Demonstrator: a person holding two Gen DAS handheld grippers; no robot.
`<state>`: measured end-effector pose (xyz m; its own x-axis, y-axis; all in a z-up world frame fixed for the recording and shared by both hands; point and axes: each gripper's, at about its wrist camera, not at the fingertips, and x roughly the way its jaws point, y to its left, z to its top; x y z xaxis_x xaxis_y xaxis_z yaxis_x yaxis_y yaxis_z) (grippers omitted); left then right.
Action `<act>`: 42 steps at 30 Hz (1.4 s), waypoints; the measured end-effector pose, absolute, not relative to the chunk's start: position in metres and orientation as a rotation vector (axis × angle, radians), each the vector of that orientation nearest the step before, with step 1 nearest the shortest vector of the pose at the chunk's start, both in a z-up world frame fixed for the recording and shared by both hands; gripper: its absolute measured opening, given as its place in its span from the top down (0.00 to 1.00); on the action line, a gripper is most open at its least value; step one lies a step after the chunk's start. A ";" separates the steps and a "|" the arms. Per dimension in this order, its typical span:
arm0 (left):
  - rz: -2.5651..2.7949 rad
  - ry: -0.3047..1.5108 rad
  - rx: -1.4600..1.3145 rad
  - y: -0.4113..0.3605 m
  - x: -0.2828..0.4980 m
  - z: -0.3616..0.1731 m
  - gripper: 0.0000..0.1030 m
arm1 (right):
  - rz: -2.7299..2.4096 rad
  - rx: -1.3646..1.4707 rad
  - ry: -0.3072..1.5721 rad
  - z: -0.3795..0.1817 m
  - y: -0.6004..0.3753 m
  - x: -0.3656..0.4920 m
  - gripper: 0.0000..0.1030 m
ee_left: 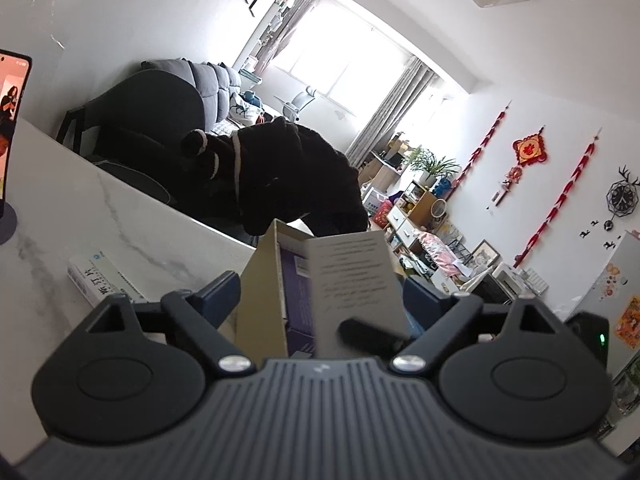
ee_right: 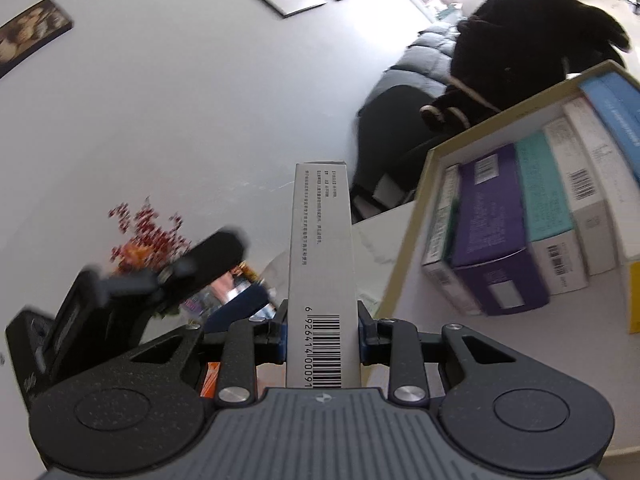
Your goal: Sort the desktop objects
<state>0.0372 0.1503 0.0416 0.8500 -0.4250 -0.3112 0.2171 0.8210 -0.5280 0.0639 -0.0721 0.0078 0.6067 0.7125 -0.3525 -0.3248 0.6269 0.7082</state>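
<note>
The right tool clamps a grey barcoded carton upright above the bench, just left of the open tray of standing boxes, whose far end is cut off. The left tool, its right finger largely hidden, stands open around the tray's wall and a grey carton; contact cannot be told. A blurred black object obscures things at left.

The grey carton shows a barcode with digits 6 926414 00091 and lines of small print too fine to read, while the white box near the marble table's far edge carries large Chinese characters, only partly visible.
</note>
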 end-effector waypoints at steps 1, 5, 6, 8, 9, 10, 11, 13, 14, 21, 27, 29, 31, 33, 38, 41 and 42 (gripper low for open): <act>-0.352 0.439 -0.499 0.152 0.037 0.041 0.12 | 0.626 0.647 0.673 0.008 -0.077 0.068 0.68; -0.341 0.461 -0.497 0.154 0.039 0.038 0.12 | 0.526 0.664 0.678 0.006 -0.092 0.087 0.68; -0.338 0.465 -0.498 0.155 0.039 0.037 0.12 | 0.501 0.665 0.682 0.004 -0.095 0.093 0.68; -0.333 0.475 -0.501 0.158 0.039 0.034 0.12 | 0.450 0.666 0.691 0.002 -0.102 0.105 0.68; -0.331 0.479 -0.503 0.159 0.039 0.034 0.12 | 0.424 0.667 0.696 0.001 -0.105 0.111 0.68; -0.329 0.483 -0.504 0.160 0.039 0.033 0.12 | 0.398 0.667 0.700 0.000 -0.108 0.117 0.68; -0.326 0.487 -0.505 0.161 0.038 0.032 0.12 | 0.377 0.669 0.708 -0.003 -0.110 0.123 0.68; -0.320 0.494 -0.507 0.164 0.039 0.030 0.12 | 0.340 0.675 0.725 -0.007 -0.115 0.134 0.68; -0.317 0.497 -0.508 0.165 0.039 0.029 0.12 | 0.325 0.678 0.731 -0.010 -0.117 0.138 0.68; -0.308 0.509 -0.512 0.169 0.039 0.027 0.12 | 0.260 0.705 0.773 -0.023 -0.125 0.168 0.68; -0.309 0.512 -0.510 0.170 0.036 0.029 0.12 | 0.250 0.670 0.785 -0.022 -0.125 0.181 0.68; -0.306 0.514 -0.507 0.170 0.038 0.027 0.12 | 0.241 0.641 0.780 -0.020 -0.124 0.183 0.67; -0.301 0.516 -0.508 0.170 0.037 0.027 0.12 | 0.231 0.607 0.774 -0.017 -0.122 0.184 0.62; -0.299 0.518 -0.510 0.171 0.037 0.026 0.12 | 0.224 0.570 0.764 -0.013 -0.119 0.185 0.61; -0.297 0.517 -0.509 0.171 0.036 0.025 0.12 | 0.215 0.490 0.735 -0.008 -0.117 0.183 0.55; -0.294 0.517 -0.509 0.172 0.038 0.023 0.12 | 0.195 0.447 0.710 -0.006 -0.117 0.179 0.44; -0.293 0.518 -0.510 0.173 0.038 0.022 0.12 | 0.190 0.435 0.703 -0.005 -0.117 0.178 0.44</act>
